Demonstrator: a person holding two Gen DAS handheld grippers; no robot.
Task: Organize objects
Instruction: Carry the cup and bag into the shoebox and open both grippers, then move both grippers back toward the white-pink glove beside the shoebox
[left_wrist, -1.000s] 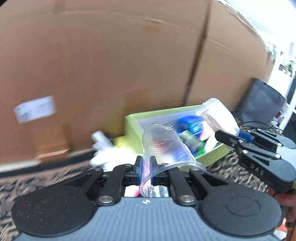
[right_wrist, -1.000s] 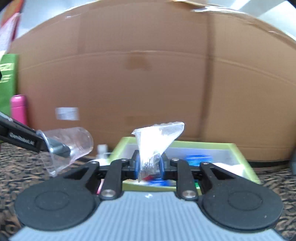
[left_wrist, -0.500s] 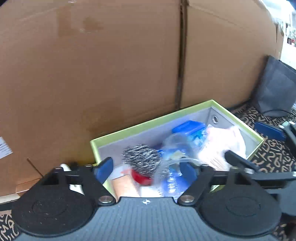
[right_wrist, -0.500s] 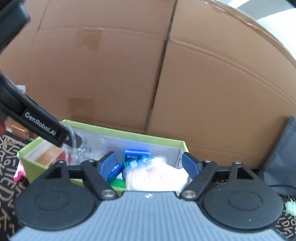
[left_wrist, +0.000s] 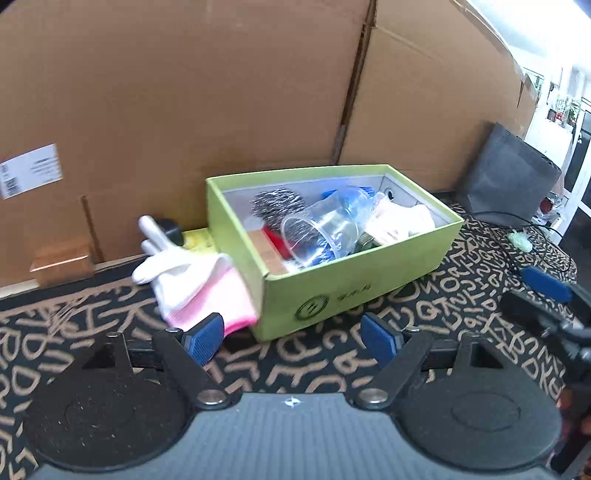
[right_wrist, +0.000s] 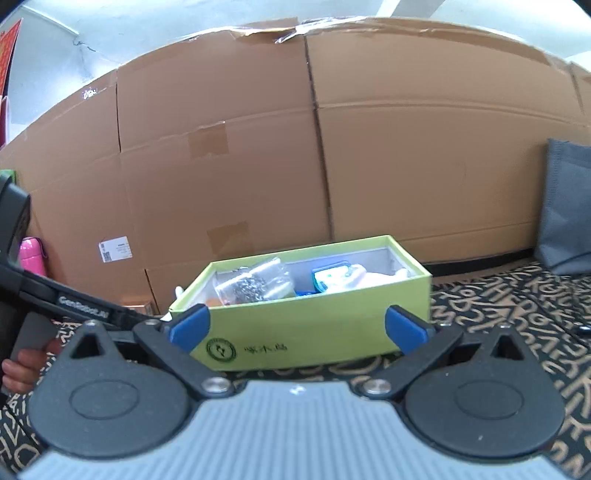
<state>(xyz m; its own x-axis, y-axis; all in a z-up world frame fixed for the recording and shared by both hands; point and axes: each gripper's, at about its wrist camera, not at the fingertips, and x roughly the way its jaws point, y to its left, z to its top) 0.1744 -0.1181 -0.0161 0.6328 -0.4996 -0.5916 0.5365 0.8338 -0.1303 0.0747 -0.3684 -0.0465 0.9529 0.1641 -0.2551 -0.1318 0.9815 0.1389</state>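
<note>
Cup (left_wrist: 320, 230) and bag (right_wrist: 258, 286), gripped a second ago, now lie inside box (left_wrist: 354, 284); left gripper (left_wrist: 293, 341) and right gripper (right_wrist: 295, 328) wide open, empty, backed off before box; glove (left_wrist: 192, 284) left of box probably next.

left gripper (left_wrist: 293, 338): jaws spread wide, holding nothing | right gripper (right_wrist: 297, 328): jaws spread wide, holding nothing | both level, pointing forward, side by side
</note>
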